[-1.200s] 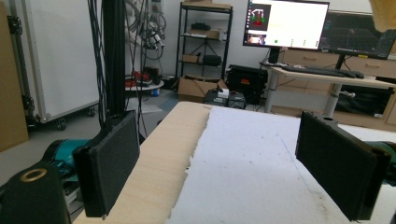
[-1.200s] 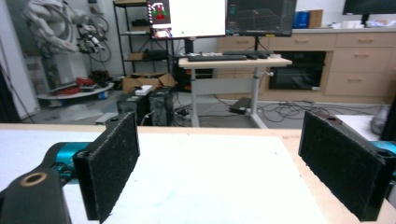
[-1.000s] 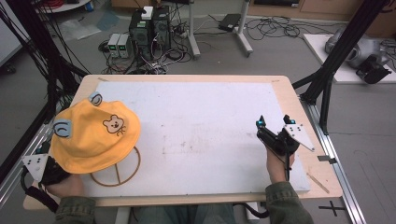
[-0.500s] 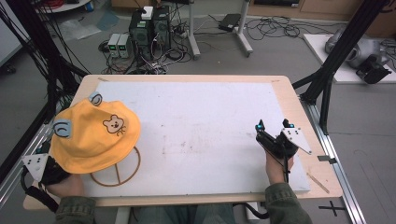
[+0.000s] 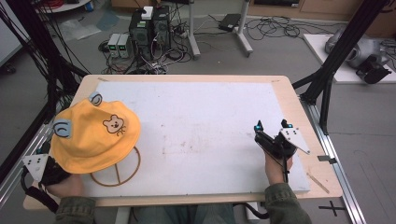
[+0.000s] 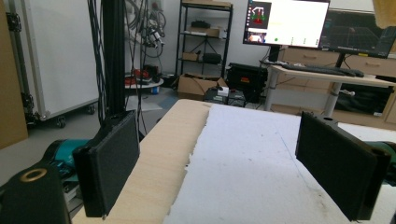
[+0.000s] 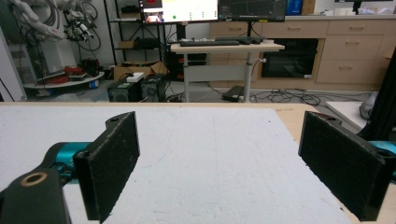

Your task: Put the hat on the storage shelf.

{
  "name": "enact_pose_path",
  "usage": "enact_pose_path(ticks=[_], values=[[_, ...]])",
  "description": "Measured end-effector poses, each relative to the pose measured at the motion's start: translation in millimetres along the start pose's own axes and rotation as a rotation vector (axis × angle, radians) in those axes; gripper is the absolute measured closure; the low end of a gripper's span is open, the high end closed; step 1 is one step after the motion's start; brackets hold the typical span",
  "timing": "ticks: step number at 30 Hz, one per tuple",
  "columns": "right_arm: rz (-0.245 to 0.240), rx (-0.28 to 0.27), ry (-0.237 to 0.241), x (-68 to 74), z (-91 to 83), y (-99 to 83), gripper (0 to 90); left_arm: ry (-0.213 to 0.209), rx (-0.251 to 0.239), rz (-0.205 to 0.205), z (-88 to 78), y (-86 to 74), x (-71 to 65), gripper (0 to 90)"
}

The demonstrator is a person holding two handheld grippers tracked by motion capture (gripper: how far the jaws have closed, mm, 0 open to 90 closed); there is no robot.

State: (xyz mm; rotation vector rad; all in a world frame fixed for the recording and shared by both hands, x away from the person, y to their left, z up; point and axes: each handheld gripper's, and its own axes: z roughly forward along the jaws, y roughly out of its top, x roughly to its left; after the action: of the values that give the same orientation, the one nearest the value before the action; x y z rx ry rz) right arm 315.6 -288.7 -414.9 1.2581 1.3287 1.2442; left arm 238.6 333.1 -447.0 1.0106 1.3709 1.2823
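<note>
A yellow bucket hat [image 5: 95,135] with a bear face and two grey-blue ears sits on a wooden stand, whose ring base [image 5: 116,173] shows under the brim at the table's left. My left gripper [image 6: 219,154] is open with nothing between its jaws, and it looks along the table's left edge. Its grey plate [image 5: 35,165] lies at the near left corner, just beside the hat's brim. A strip of the brim [image 6: 385,11] shows above it. My right gripper [image 5: 272,125] [image 7: 219,154] stands open and empty over the white sheet near the right side.
A white foam sheet [image 5: 196,121] covers most of the wooden table [image 5: 299,107]. A small wooden stick [image 5: 320,183] lies at the near right edge. Black frame posts [image 5: 334,60] stand at both sides, and computers [image 5: 149,23] and cables lie on the floor beyond.
My right gripper has drifted slightly toward the near edge. The hat and the left gripper have not moved.
</note>
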Motion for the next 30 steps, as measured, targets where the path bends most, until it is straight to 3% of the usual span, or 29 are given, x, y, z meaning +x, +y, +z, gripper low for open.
enact_pose_path(ticks=[30], values=[[0.014,0.01,-0.008,-2.9,-2.7,-0.5,12.2,-0.003,0.001,-0.003,-1.3,0.7,0.4,14.1]])
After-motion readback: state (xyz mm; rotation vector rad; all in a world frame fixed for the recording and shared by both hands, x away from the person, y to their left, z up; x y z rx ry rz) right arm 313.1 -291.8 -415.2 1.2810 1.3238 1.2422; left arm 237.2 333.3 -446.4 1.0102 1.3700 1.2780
